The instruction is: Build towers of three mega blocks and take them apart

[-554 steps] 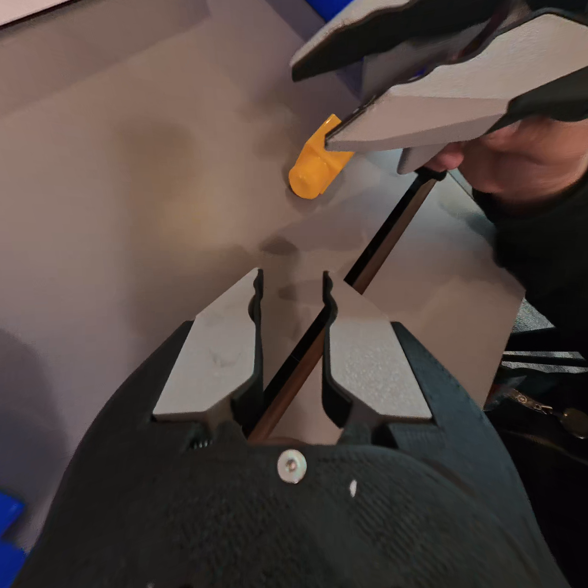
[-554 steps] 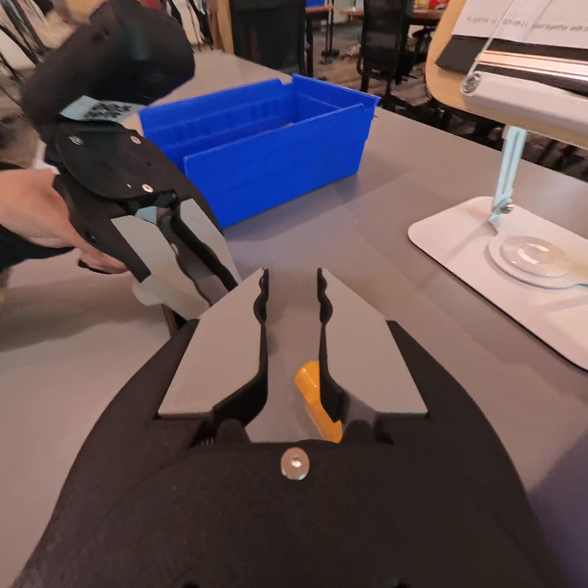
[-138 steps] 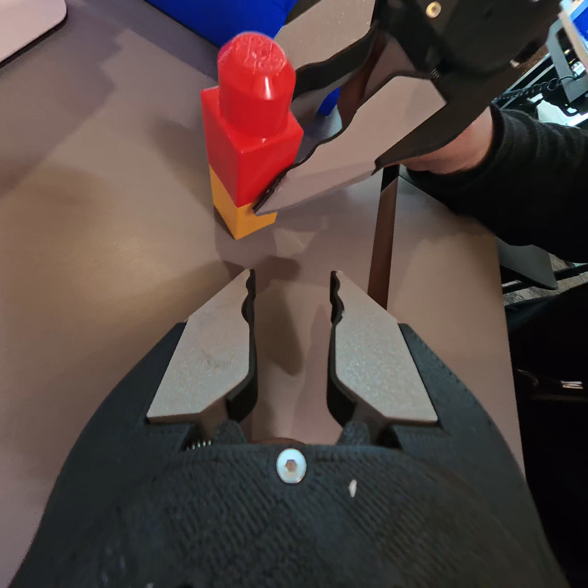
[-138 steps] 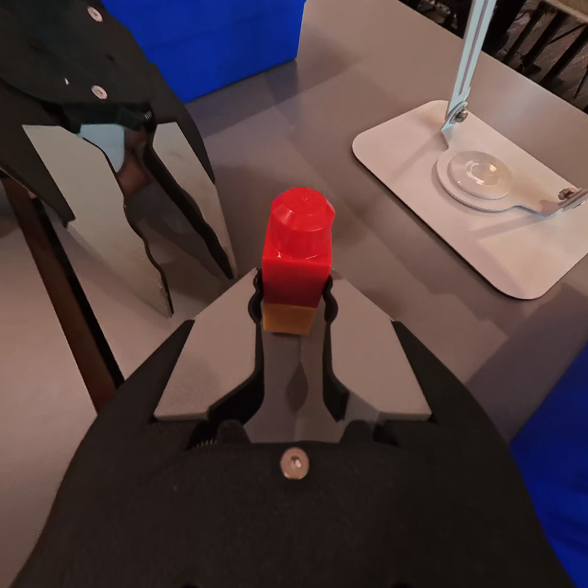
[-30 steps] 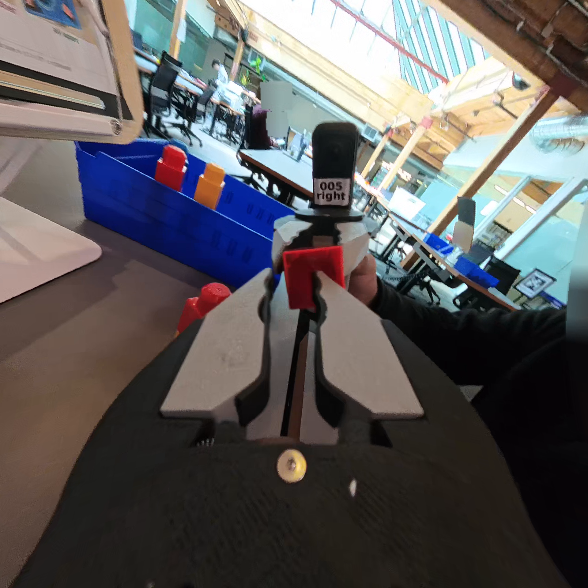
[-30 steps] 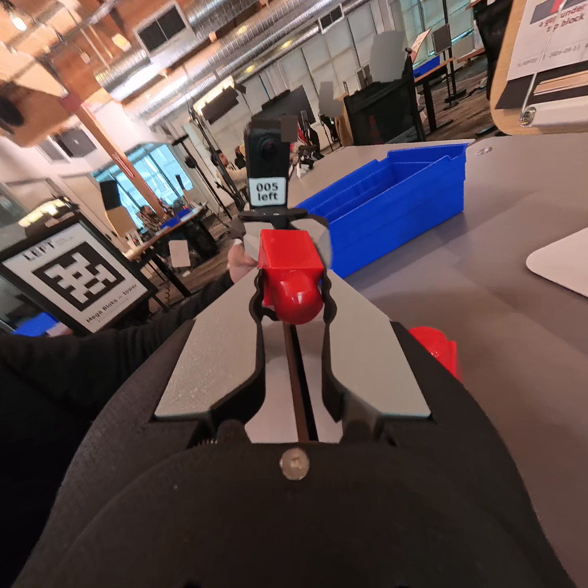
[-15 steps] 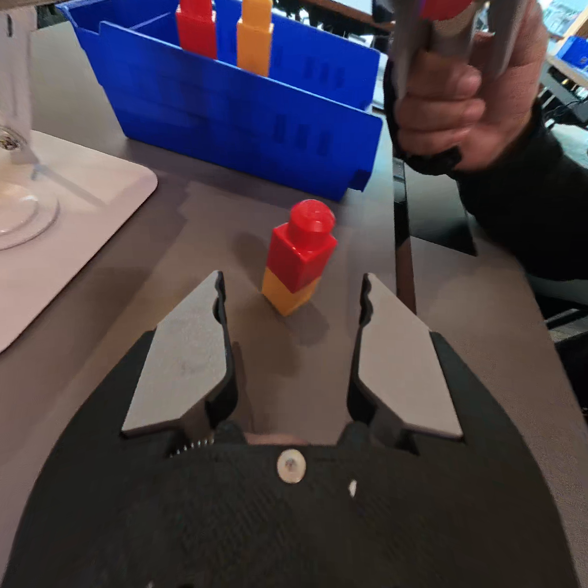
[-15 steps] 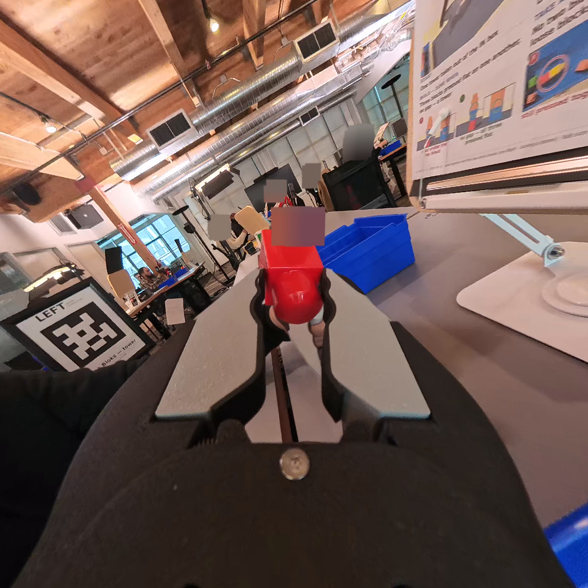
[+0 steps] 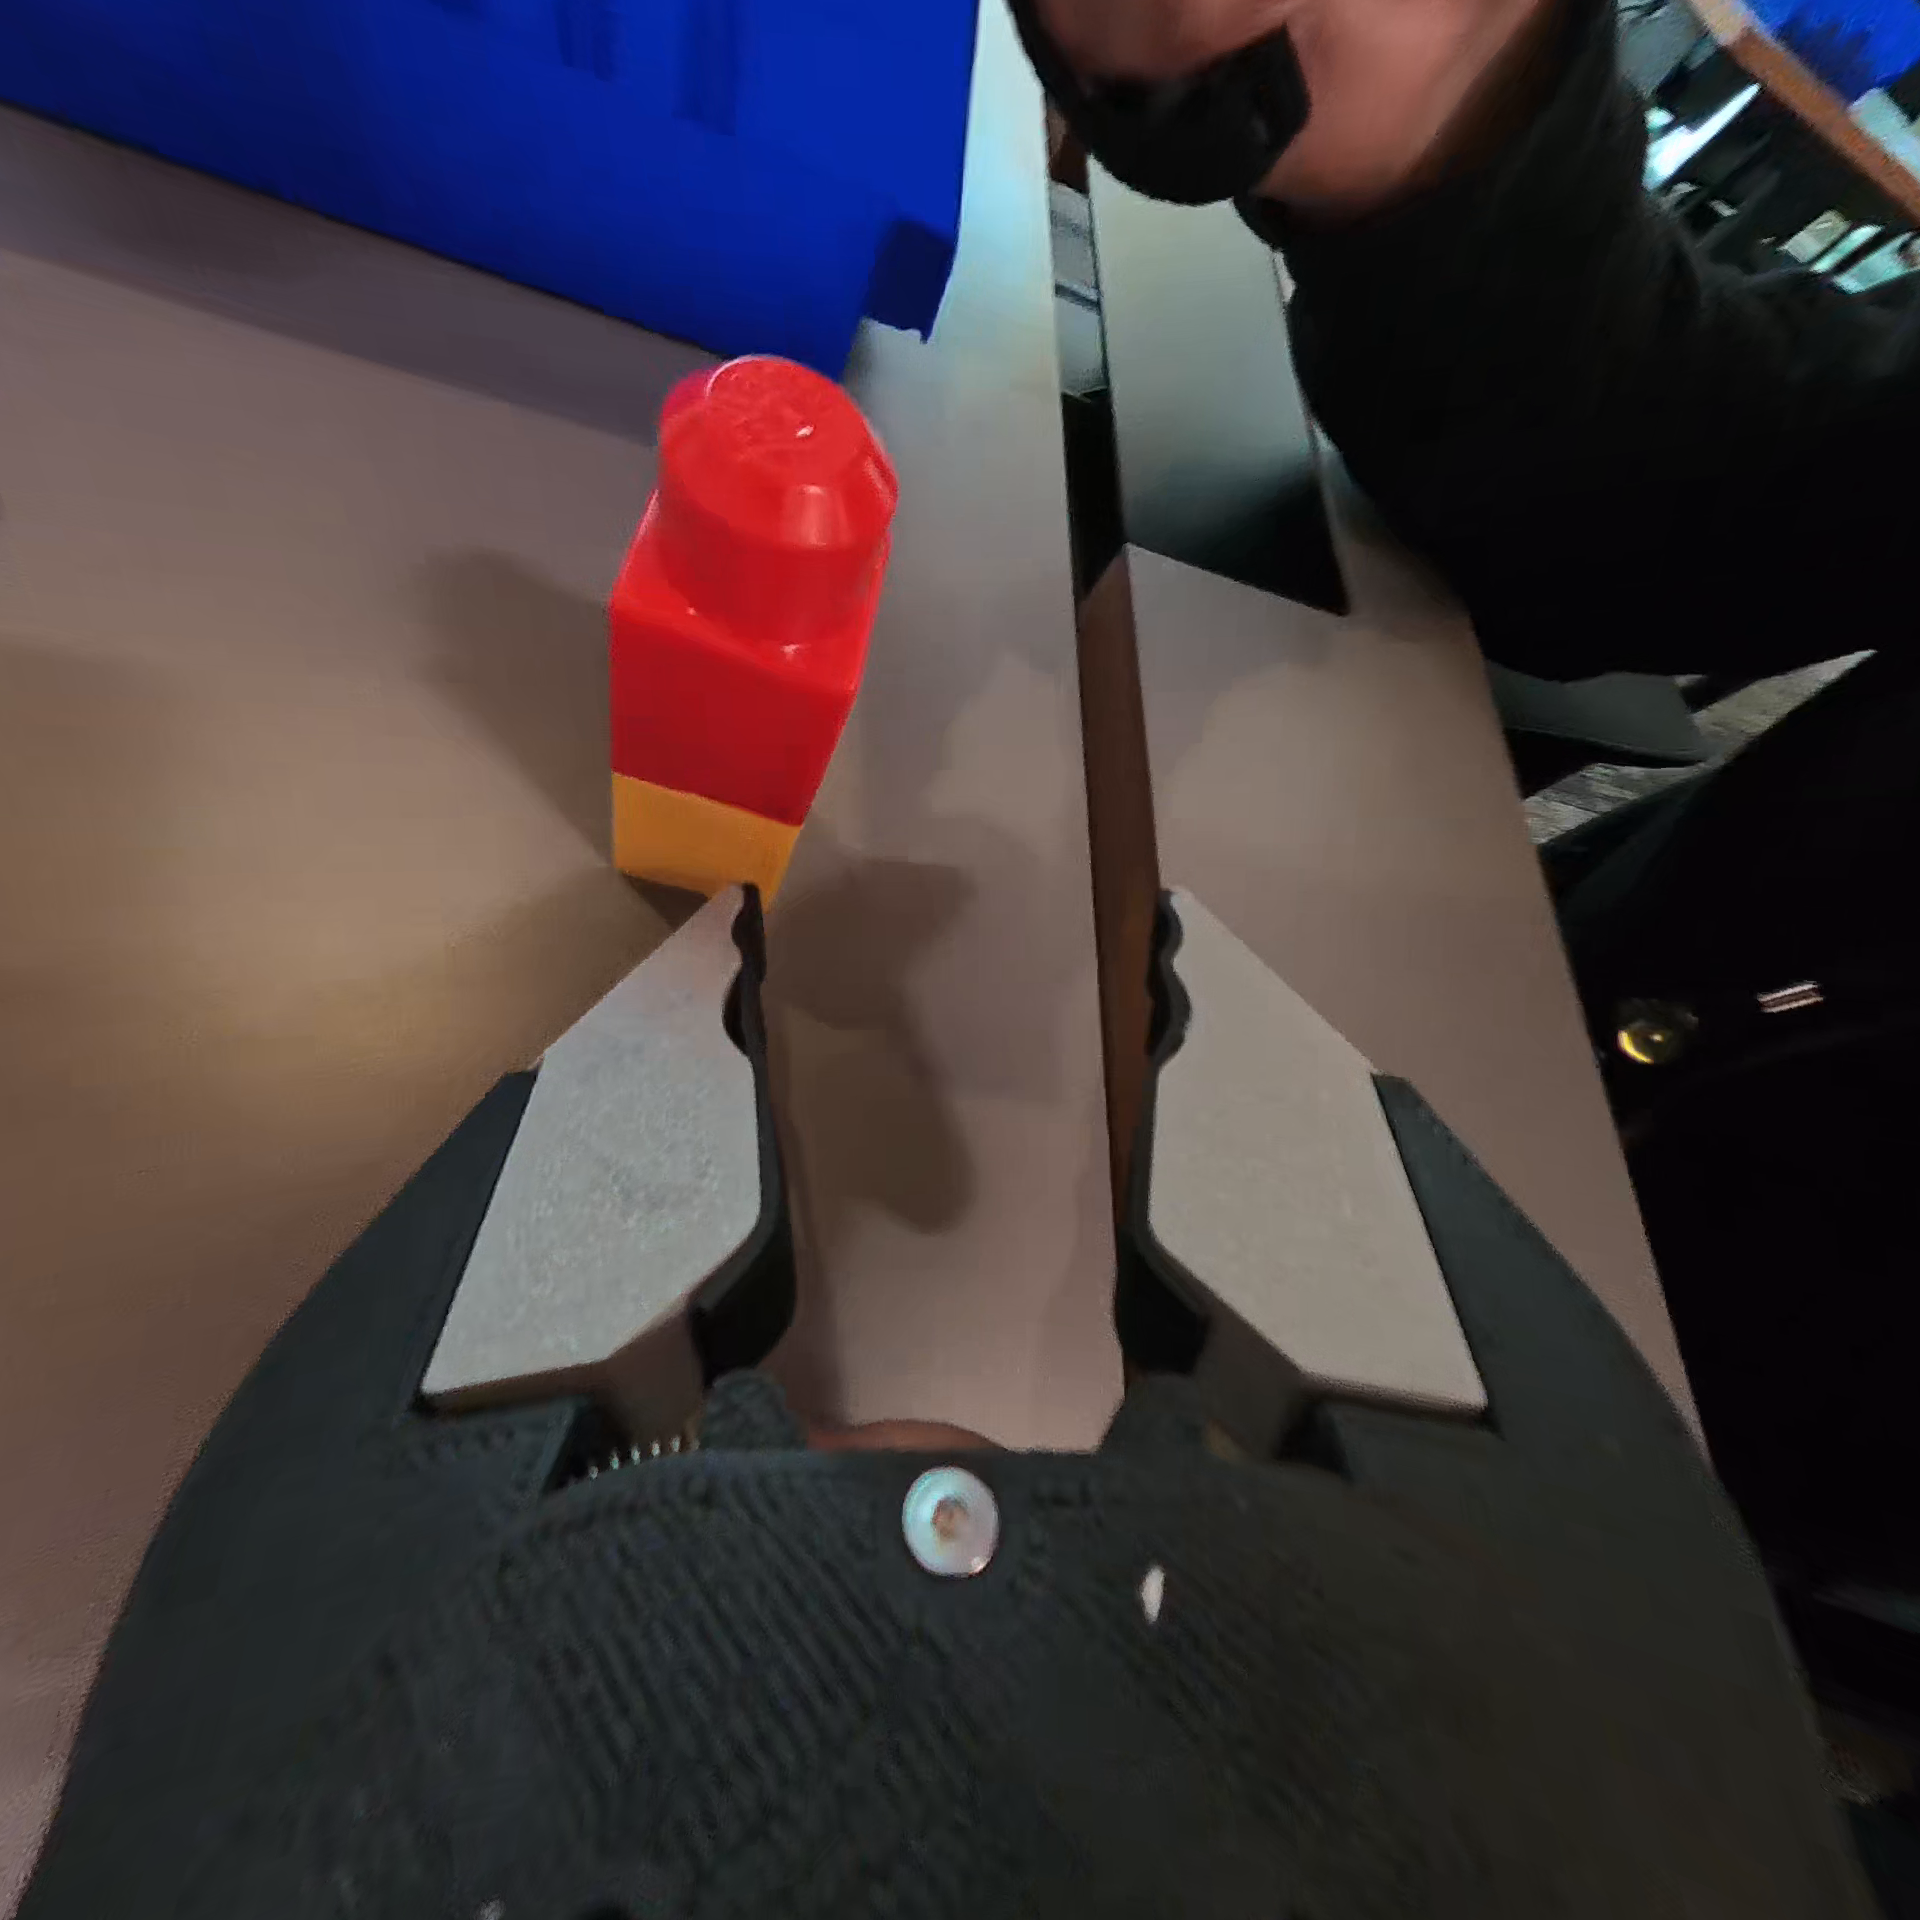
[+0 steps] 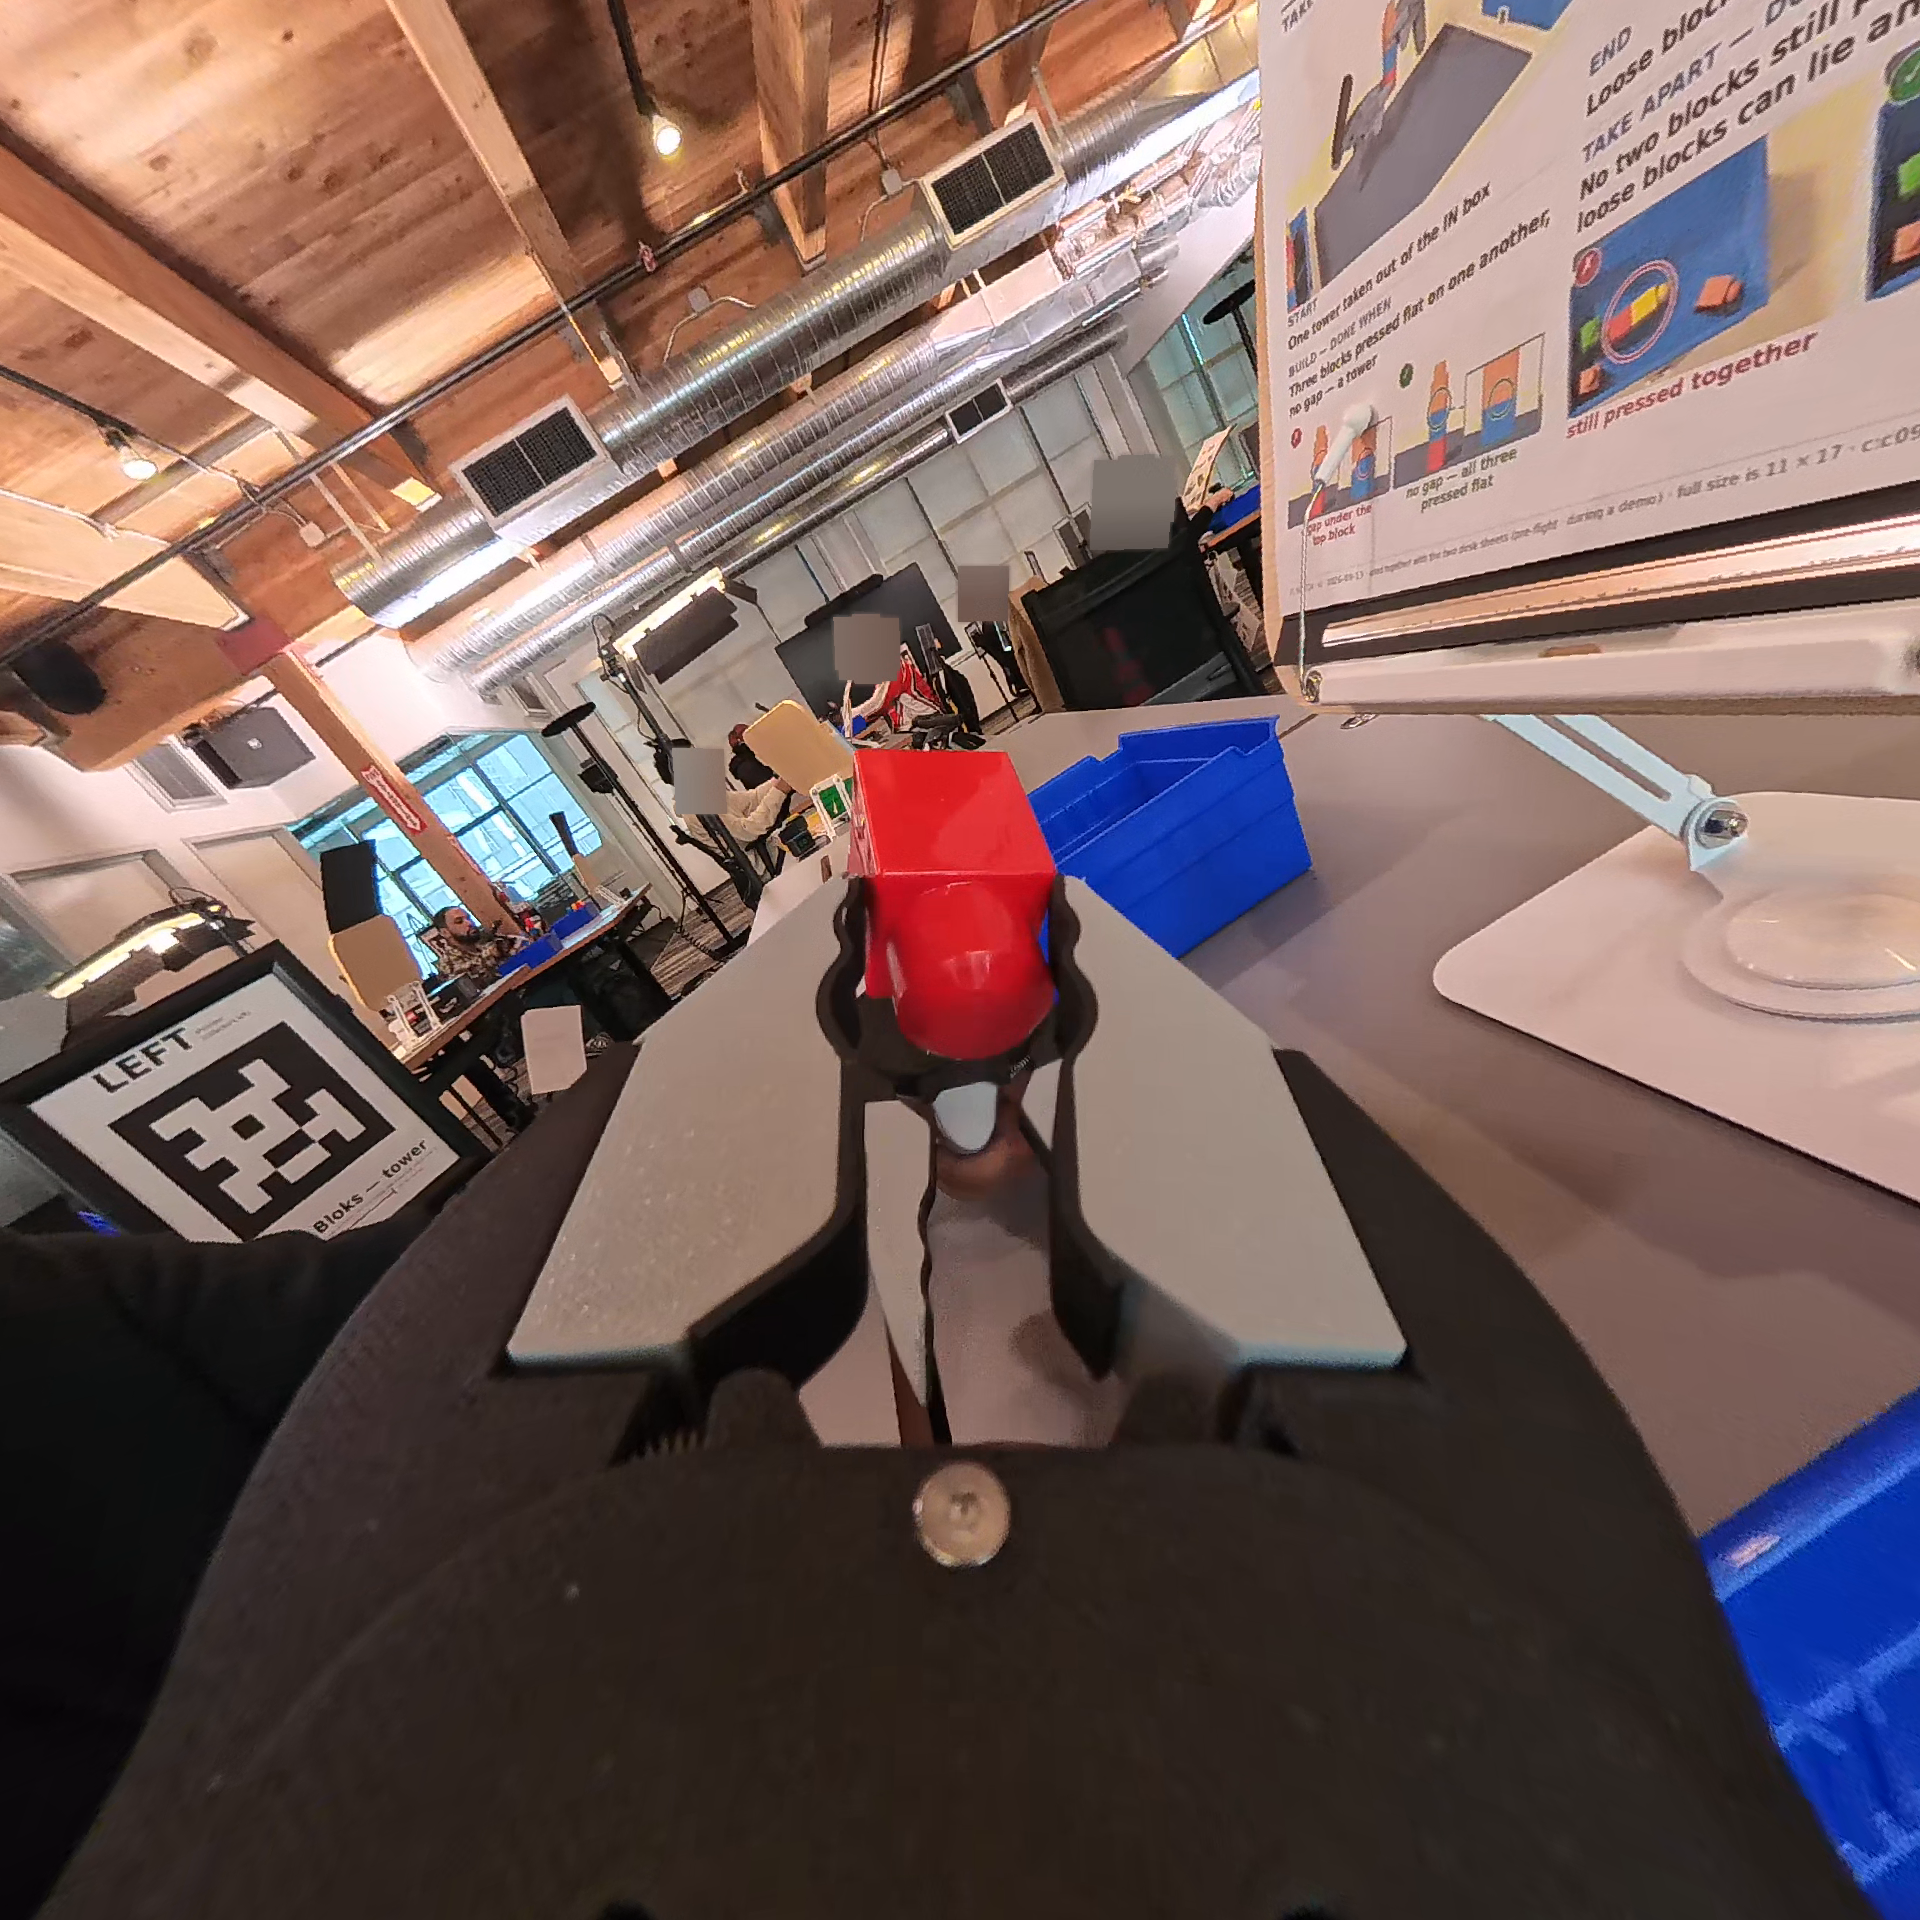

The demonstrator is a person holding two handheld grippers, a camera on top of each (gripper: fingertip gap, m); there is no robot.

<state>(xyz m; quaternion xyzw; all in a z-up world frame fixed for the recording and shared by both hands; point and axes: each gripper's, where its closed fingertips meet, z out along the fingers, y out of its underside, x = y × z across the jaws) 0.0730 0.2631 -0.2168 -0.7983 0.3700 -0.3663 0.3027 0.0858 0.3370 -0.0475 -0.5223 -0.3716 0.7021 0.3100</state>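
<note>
A two-block stack stands on the grey table (image 9: 260,831): a red mega block (image 9: 753,603) pressed on an orange block (image 9: 696,836). My left gripper (image 9: 951,909) is open and empty, low over the table, its left fingertip just in front of the orange block's near corner. My right gripper (image 10: 956,945) is shut on a second red mega block (image 10: 951,883), held high in the air with its stud toward the camera. The stack does not show in the right wrist view.
A blue bin (image 9: 499,145) stands right behind the stack. A dark seam (image 9: 1107,831) between two table tops runs under my left gripper. A person's dark sleeve (image 9: 1558,364) is at upper right. Another blue bin (image 10: 1174,821), a white stand base (image 10: 1683,966) and an instruction sheet (image 10: 1579,260) show ahead. The gap from one gripper's tips to the other's is roughly 20 cm.
My left gripper has dropped and moved in close to the stack, jaws a little narrower. My right gripper still holds the red block raised and has turned slightly.
</note>
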